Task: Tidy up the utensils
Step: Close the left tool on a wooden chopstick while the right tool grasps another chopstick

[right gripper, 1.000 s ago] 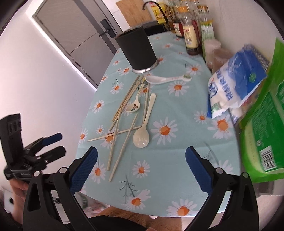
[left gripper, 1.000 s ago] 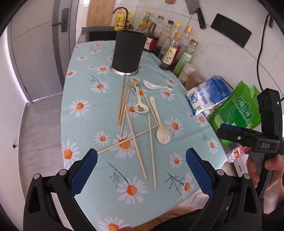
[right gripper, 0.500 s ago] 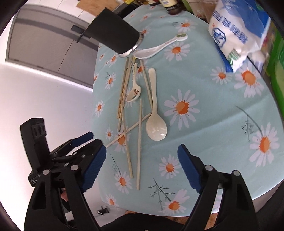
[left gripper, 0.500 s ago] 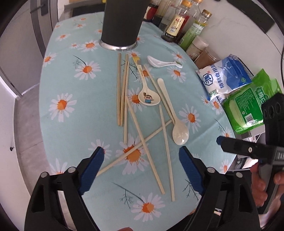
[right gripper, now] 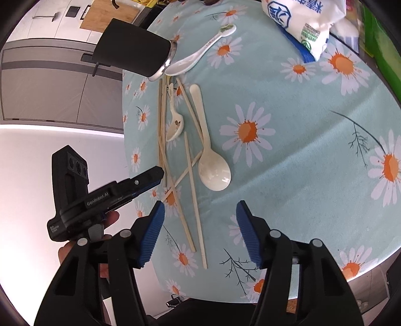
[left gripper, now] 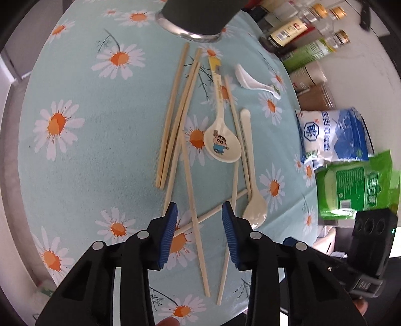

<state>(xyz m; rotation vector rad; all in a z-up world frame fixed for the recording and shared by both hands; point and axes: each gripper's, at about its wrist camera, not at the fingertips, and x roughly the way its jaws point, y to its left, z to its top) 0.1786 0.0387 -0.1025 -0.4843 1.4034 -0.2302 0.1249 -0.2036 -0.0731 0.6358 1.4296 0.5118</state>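
- Two views, left wrist first: left gripper [left gripper: 199, 232] has dropped much closer to the daisy tablecloth [left gripper: 87, 155] than a second ago, when the whole table and black holder [left gripper: 198, 17] fit in frame; now only the holder's base shows at the top edge.
- Its jaws have just been closing, from wide spread to a narrow gap, still apart. One chopstick [left gripper: 194, 218] and a crossing chopstick [left gripper: 213, 213] pass between the blue pads [left gripper: 169, 235]; cannot tell if the pads touch either, no pinch visible.
- Remaining chopsticks [left gripper: 175, 117] lie fanned ahead of the fingers toward the holder. Cartoon spoon [left gripper: 221, 143] sits beyond the tips, cream spoon [left gripper: 254, 205] just right of the right pad, white soup spoon [left gripper: 255, 84] far up near the bottles [left gripper: 300, 27].
- Right gripper [left gripper: 371, 240] shows at the lower right edge, by the green bag [left gripper: 353, 185] and the blue-white bag [left gripper: 333, 135].
- Right wrist view: right gripper [right gripper: 200, 230] is lower and rolled versus a second ago; the table now tilts across the frame.
- Jaws have just been closing, partway, still well spread, nothing pinched. Chopstick ends [right gripper: 198, 225] run through the gap; cream spoon [right gripper: 213, 170] lies just beyond the tips.
- Left gripper [right gripper: 150, 178] is at left, tips over the crossed sticks, a hand [right gripper: 110, 219] behind it.
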